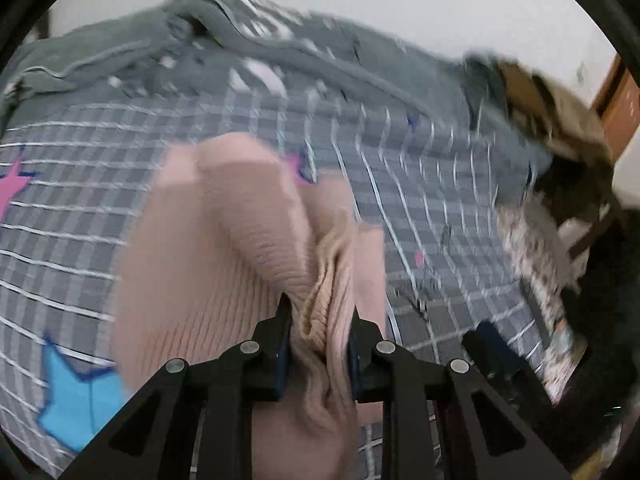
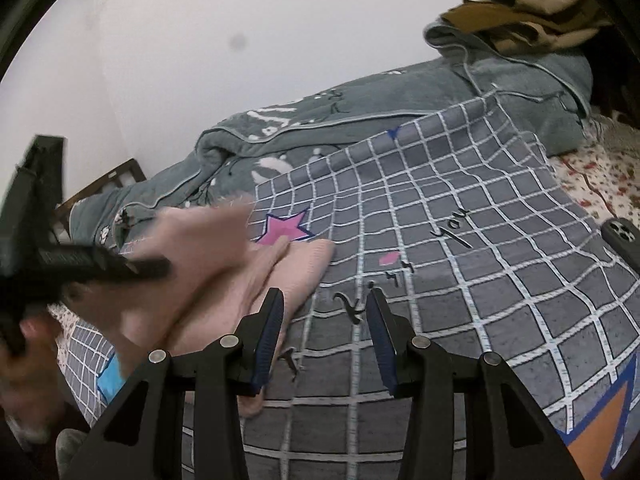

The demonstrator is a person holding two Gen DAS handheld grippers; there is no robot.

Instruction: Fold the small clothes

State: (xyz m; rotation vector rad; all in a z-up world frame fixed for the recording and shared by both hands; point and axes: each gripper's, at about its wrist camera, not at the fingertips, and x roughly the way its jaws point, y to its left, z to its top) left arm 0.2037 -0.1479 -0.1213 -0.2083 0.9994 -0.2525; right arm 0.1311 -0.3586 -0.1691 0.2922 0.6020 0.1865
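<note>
Bunched between the two fingers of my left tool (image 1: 320,320) was a thick fold of the pink ribbed garment (image 1: 224,248); the pads pinched it firmly, and the knit wrinkled where they pressed. From this view the garment hung away from the tool, forward and to the left, over the grey checked blanket (image 1: 420,208) of the bed. Its long axis ran roughly along the line of my fingers. I could not see its far edge clearly because the picture was blurred. Behind the blanket lay a grey-green quilt (image 1: 280,52), and a brown cloth pile (image 1: 556,104) sat at the right end.

Next, in the right wrist view, my right tool (image 2: 326,332) stood spread with nothing between the fingers; only the blanket (image 2: 480,240) with its black writing showed through the gap. The pink garment (image 2: 224,264) lay to the left of this tool, its near edge just beside the left finger, perhaps touching it. The left tool (image 2: 72,260) appeared there from the side, blurred, with cloth hanging under it. A dark phone (image 2: 622,240) lay at the right edge.

So the free part of the garment was to the left of my right tool, and I judged the right hand must go that way to take the other corner. Only this view showed how the cloth spread on the bed and that a pink star (image 2: 286,226) lay just beyond it; only the left view showed the pinch itself.
</note>
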